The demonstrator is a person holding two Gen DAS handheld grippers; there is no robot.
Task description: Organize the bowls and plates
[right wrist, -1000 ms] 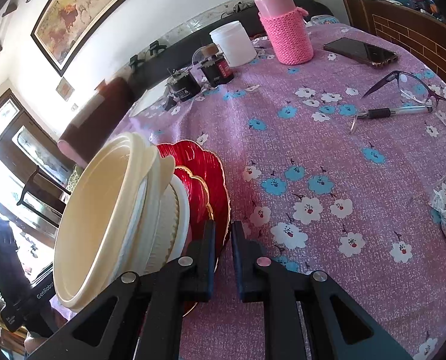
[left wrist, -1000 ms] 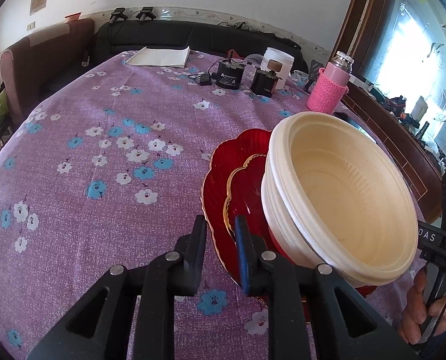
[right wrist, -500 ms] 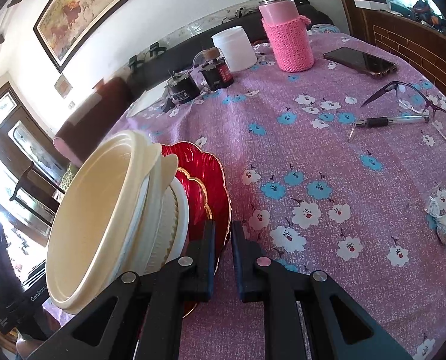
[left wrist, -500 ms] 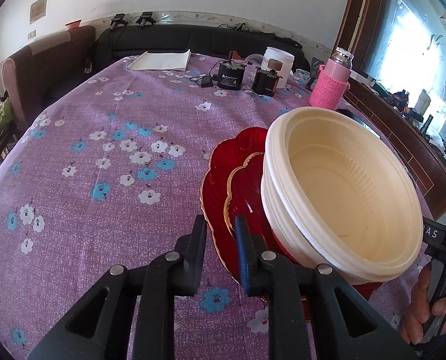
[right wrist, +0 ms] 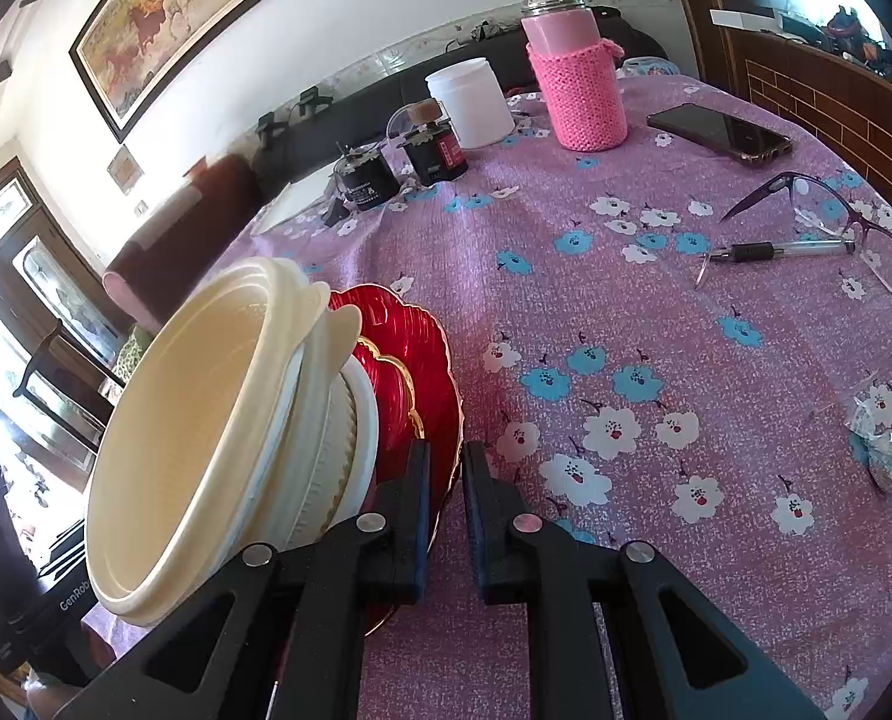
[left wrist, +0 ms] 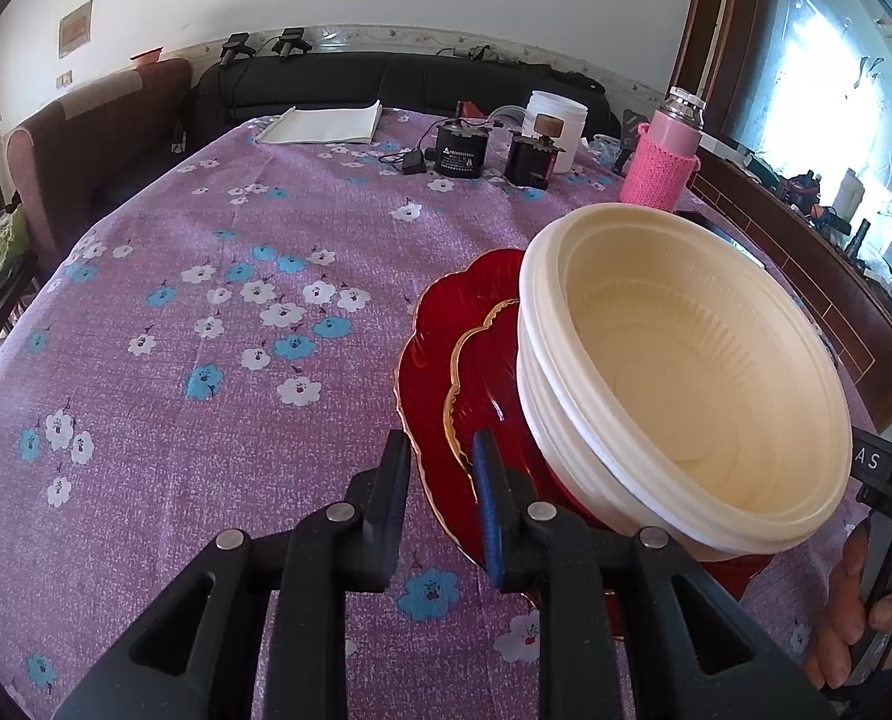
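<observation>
The cream bowls (left wrist: 685, 384) sat nested on the red plates (left wrist: 446, 354) at the right of the left view, so the whole stack could shift together. The left gripper (left wrist: 440, 480) and the right gripper (right wrist: 446, 480) each pinched the larger plate's rim from opposite sides, jaws nearly closed. The stack seemed tipped off the flowered tablecloth (left wrist: 206, 312).

Cream bowls (left wrist: 685, 372): matt, apparently plastic, inner wall finely ribbed. Red plates (left wrist: 475, 372): glossy, translucent, ribbed, the smaller gilt-edged. Tablecloth (left wrist: 206, 312): purple woven cloth, floral print, coarse texture. Flask (right wrist: 571, 69): smooth pink body, polished metal cap, knitted pink sleeve. Gripper fingers (right wrist: 410, 510): matt black plastic.
</observation>
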